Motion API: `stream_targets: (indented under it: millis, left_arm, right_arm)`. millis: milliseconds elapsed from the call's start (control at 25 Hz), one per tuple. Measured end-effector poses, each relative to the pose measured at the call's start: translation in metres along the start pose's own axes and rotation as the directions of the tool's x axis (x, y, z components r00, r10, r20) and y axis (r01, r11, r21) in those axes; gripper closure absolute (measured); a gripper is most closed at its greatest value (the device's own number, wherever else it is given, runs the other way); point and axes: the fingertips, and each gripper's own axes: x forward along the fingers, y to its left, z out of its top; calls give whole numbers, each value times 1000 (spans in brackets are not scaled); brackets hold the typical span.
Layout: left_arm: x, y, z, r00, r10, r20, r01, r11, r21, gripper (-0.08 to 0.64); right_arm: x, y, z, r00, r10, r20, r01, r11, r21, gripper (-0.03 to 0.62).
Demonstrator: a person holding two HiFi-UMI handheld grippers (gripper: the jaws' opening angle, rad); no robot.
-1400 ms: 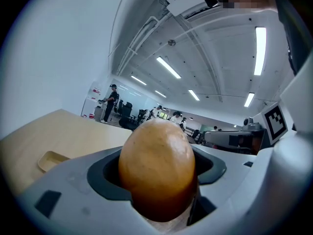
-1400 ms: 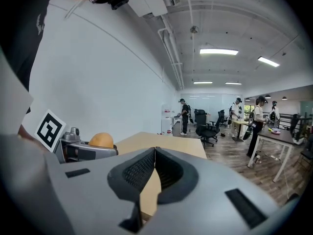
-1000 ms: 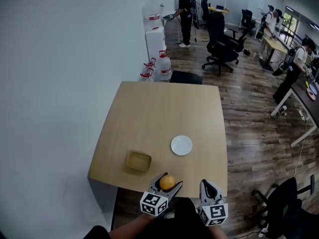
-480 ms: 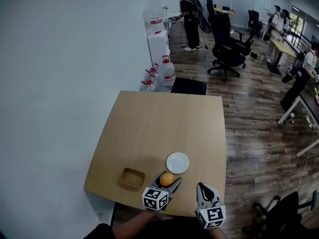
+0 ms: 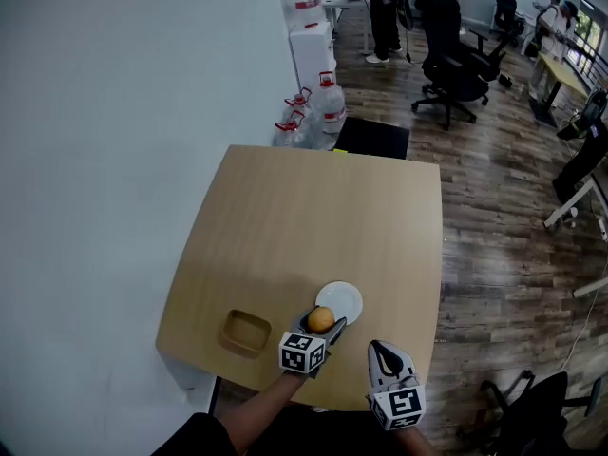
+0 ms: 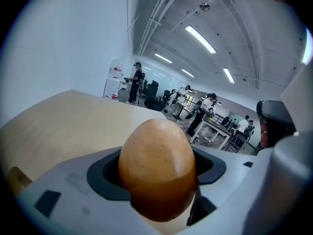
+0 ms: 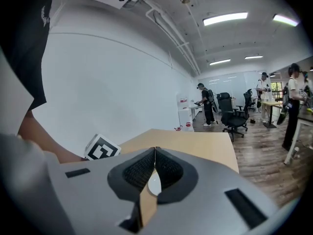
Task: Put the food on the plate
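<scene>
Egg (image 5: 321, 318): sat clenched between the jaws of the left gripper (image 5: 319, 329), at the lower-left rim of the white plate (image 5: 346, 297), low in the middle of the head view. Filled the centre of the left gripper view, brown and speckled. Right gripper (image 5: 383, 351): hovered lower right of the plate, jaws pressed together on nothing, by the counter's (image 5: 304, 217) near edge. Small tan tray (image 5: 245, 331): lay further left, apart from the plate.
</scene>
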Motion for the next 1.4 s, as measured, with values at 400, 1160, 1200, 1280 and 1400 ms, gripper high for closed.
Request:
stream_targets:
  millis: [400,1160,1200,1280,1400]
  left_arm:
    - [63,32,-45,985,31,-169,-22,998,52,230]
    - [111,64,-113,940,120,-318,-35,965,261,229]
    - [112,62,-114,937,120,-328,-30,964,266,229]
    - [113,60,-114,933,124,-338,-28,961,275,229]
    - [113,62,-114,934,140,-329,-45,959,281,229]
  right_arm:
    - [15,-16,-8,999,11,-41,-12,999,-44,532]
    - [4,-44,-27,998,-6,-63,3,999,-49,532]
    - [3,-45,-29,998,-7,-63,5,999,-35,532]
    - [2,-46,-32,998,-10,-60,10,1000,-9,531]
    - [2,-46,-31,999,-8,-51,7,1000,-13,532]
